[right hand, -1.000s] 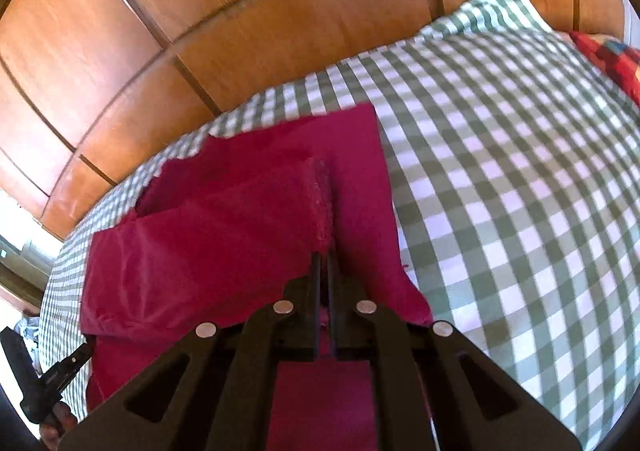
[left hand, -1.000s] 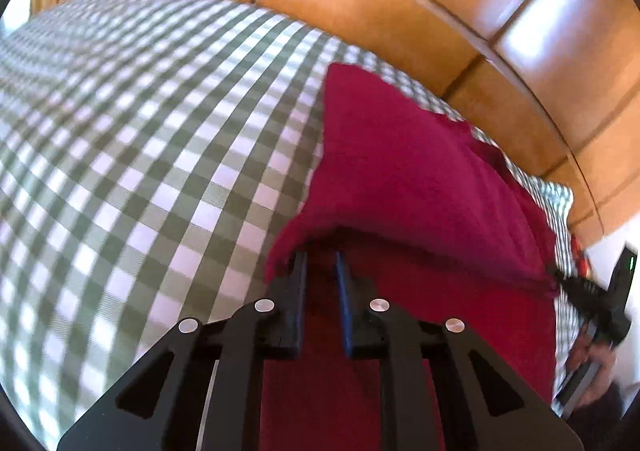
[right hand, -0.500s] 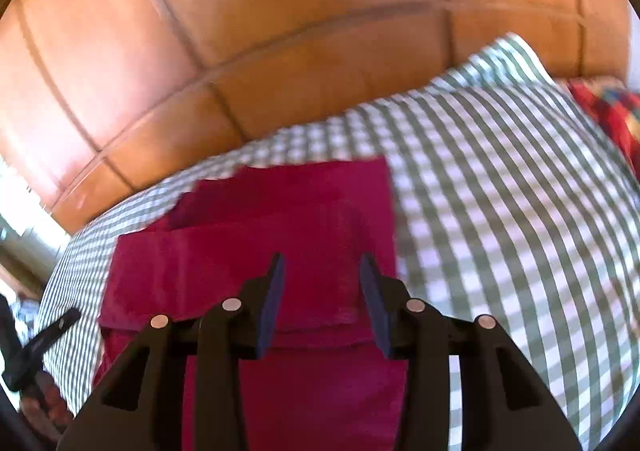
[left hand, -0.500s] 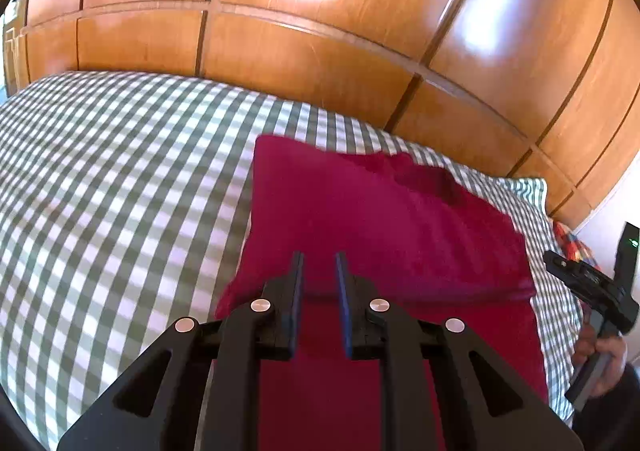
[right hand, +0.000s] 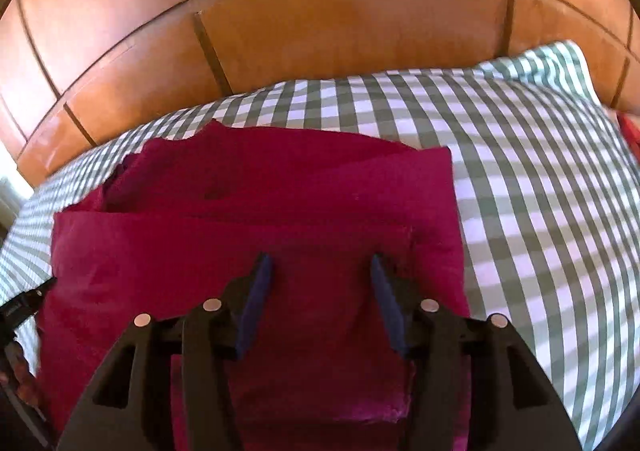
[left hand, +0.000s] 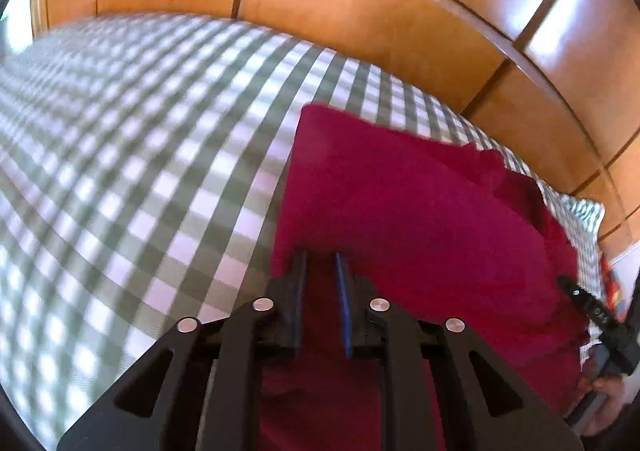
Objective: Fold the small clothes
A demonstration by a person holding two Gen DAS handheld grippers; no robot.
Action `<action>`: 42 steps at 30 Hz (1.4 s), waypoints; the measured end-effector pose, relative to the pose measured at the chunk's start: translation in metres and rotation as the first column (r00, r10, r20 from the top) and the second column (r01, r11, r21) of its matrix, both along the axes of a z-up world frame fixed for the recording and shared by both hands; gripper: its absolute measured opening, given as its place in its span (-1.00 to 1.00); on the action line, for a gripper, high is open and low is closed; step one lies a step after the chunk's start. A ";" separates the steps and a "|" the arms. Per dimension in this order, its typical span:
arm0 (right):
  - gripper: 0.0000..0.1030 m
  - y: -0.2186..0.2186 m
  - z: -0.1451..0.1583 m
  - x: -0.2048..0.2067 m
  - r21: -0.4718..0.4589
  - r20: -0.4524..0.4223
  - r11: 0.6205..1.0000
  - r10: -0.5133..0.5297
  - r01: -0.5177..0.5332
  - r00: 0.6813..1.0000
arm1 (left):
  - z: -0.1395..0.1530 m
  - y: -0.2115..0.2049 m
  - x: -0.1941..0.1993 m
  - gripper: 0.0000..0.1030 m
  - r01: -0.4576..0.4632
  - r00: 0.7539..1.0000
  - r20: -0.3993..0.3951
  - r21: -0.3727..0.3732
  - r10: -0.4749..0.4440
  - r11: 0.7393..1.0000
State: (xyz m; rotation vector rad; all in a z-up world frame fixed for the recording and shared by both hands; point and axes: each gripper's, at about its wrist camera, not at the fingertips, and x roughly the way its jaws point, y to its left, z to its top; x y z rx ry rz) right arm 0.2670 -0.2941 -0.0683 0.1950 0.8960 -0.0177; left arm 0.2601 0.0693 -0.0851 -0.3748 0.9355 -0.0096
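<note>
Two grippers work over one dark red garment point(right hand: 256, 219) spread on a green-and-white checked bedcover point(right hand: 540, 211) that runs up to a wooden headboard point(right hand: 320, 31). The garment lies folded, its upper layer laid across the lower one, and in the right wrist view its long axis runs from nine o'clock to three o'clock, with a crumpled edge toward eleven o'clock. The left gripper point(left hand: 322, 263) tilts downward at the fold's left corner; its narrow jaws reach under the raised edge of the cloth, but whether they pinch it I cannot tell. The right gripper point(right hand: 318, 263) slants down over the fold, jaws opening, nothing clamped between them. At four o'clock in the left wrist view, a hand point(left hand: 604, 399) holds that right gripper.
</note>
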 end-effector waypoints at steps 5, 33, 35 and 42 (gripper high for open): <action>0.02 0.006 0.004 -0.004 -0.041 0.016 0.999 0.012 -0.011 1.000 | 0.007 -0.005 -0.005 -0.72 0.012 1.000 0.011 0.045 -0.012 0.999; 0.77 0.037 0.008 -0.153 -0.124 -0.004 0.991 0.046 -0.046 0.999 | 0.038 -0.010 -0.151 0.00 0.001 0.997 0.071 0.234 -0.018 0.972; 0.78 0.035 0.000 -0.162 -0.117 -0.025 0.992 0.044 -0.047 0.999 | 0.041 -0.012 -0.160 0.00 0.008 0.996 0.081 0.250 -0.029 0.968; 0.81 0.036 -0.003 -0.201 -0.112 -0.028 0.991 0.071 -0.074 0.997 | 0.042 -0.016 -0.193 0.00 0.032 0.994 0.092 0.272 -0.059 0.962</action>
